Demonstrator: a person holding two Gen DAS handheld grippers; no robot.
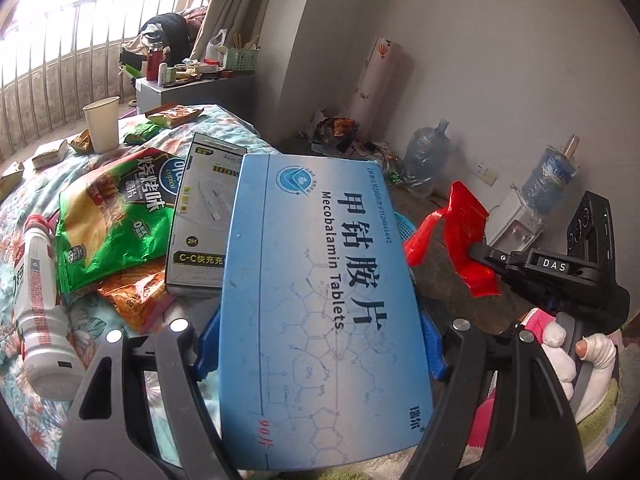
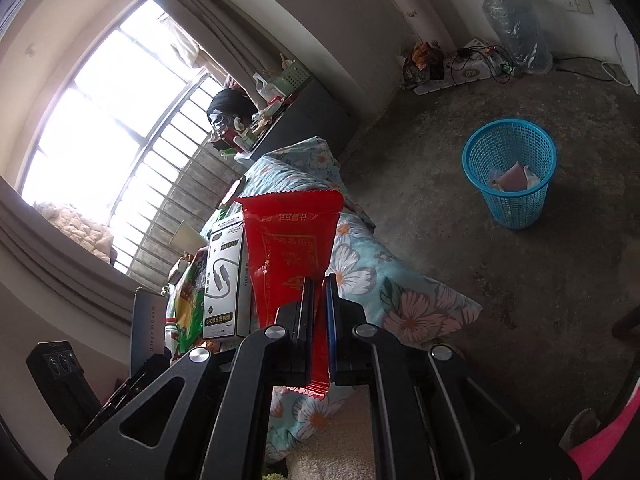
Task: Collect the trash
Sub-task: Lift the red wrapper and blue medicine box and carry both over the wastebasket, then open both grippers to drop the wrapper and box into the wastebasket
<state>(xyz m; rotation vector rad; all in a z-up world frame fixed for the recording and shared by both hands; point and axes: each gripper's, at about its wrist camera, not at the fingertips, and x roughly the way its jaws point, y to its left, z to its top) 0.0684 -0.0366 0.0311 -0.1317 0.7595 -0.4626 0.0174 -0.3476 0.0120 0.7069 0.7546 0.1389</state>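
Both tools loaded, and the blue basket (image 2: 510, 172) is the target out on the floor.

From the right wrist view the basket stands upright on the bare floor, up and to the right of the right tool (image 2: 318, 320), well apart from the flowered bed (image 2: 420, 304), mouth open with a little rubbish already inside. The right tool is clenched on a red wrapper (image 2: 290, 248), which stands tall between its fingers, long axis running straight ahead of the tool. The left tool (image 1: 320, 344) grips a blue tablet box (image 1: 320, 280) across its width, box lying lengthwise away from the camera. I'd judge the right hand nearer the basket. More litter waits on the bed: green snack bag (image 1: 112, 216), white bottle (image 1: 38, 304), paper cup (image 1: 102, 124).
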